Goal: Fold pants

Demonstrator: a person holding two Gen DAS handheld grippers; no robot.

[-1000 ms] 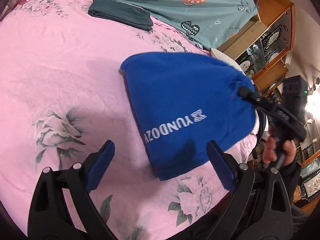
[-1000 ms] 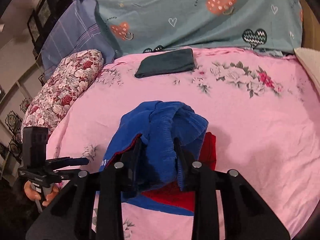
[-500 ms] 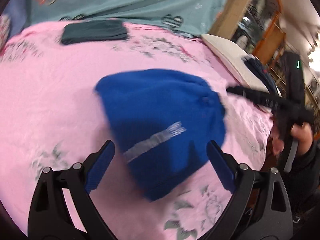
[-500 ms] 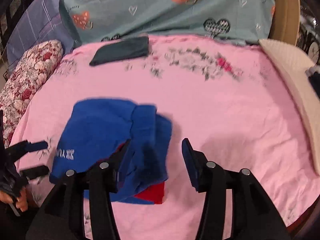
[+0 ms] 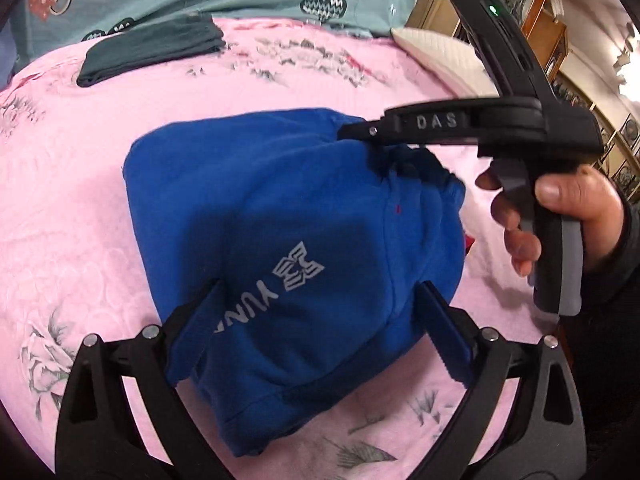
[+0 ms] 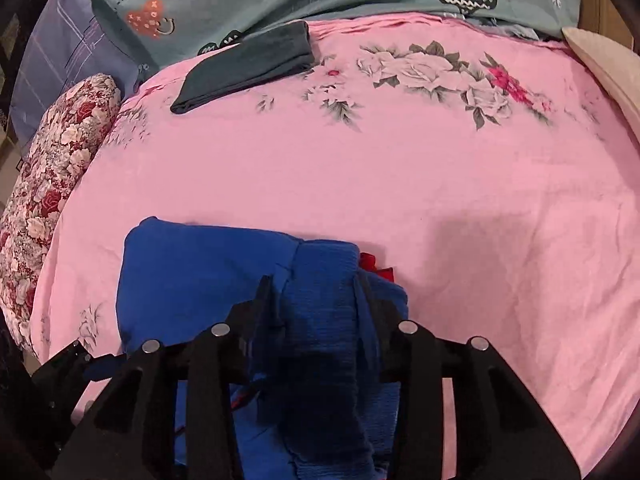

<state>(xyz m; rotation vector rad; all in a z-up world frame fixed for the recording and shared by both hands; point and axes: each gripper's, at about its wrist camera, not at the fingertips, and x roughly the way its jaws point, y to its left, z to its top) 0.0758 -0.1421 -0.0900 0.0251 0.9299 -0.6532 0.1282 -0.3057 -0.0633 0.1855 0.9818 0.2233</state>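
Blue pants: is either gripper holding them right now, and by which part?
The right gripper is shut on the blue pants, pinching the ribbed, bunched end on the right side of the bundle. The left gripper straddles the near edge, jaws open, gripping nothing.

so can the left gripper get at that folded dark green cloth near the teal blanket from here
Probably not without moving first. The left gripper is open, but its fingers straddle the folded blue fleece pants, which lie between it and the folded dark green cloth far across the pink floral bedsheet.
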